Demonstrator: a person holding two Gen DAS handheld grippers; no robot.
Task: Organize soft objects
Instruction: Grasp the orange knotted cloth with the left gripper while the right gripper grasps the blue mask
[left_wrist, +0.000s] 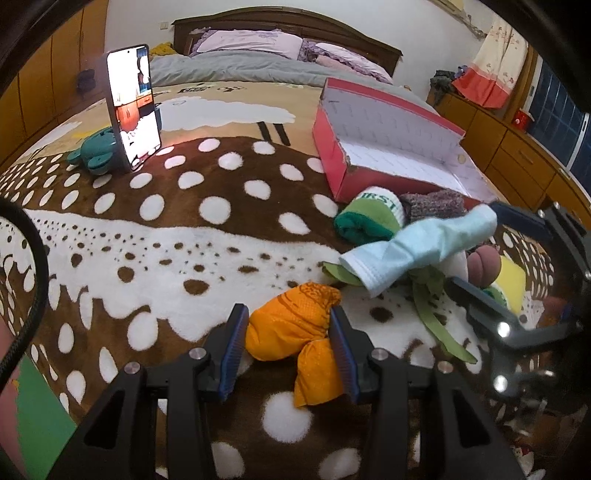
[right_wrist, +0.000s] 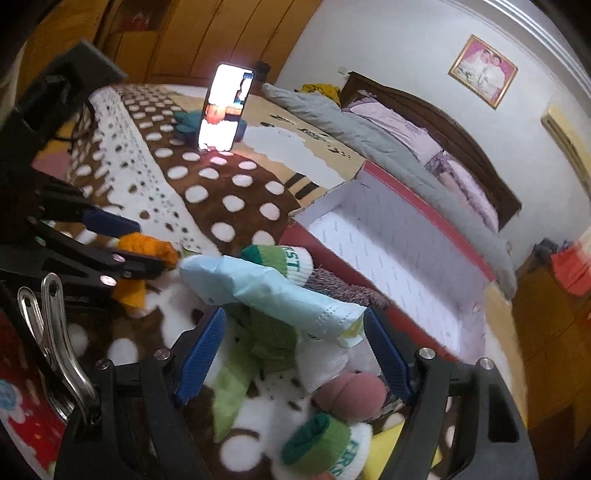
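An orange fabric bundle (left_wrist: 295, 336) lies on the spotted blanket between the fingers of my left gripper (left_wrist: 288, 325); the jaws are open around it and the right pad touches it. It also shows in the right wrist view (right_wrist: 147, 247). My right gripper (right_wrist: 295, 339) is open over a pile of soft items: a light blue sock (right_wrist: 266, 291) draped across, a green sock (right_wrist: 240, 373), a pink rolled sock (right_wrist: 351, 395) and a green-and-white rolled sock (right_wrist: 325, 446). The right gripper shows in the left view (left_wrist: 476, 254) with the blue sock (left_wrist: 417, 247) lying between its fingers.
An open red shoebox (left_wrist: 391, 147) with a white inside stands just behind the pile. Another green-and-white sock roll (left_wrist: 373, 214) and a grey knitted item (left_wrist: 432, 203) lie against it. A lit phone (left_wrist: 133, 107) stands upright by a teal toy (left_wrist: 96, 151). Pillows lie further back.
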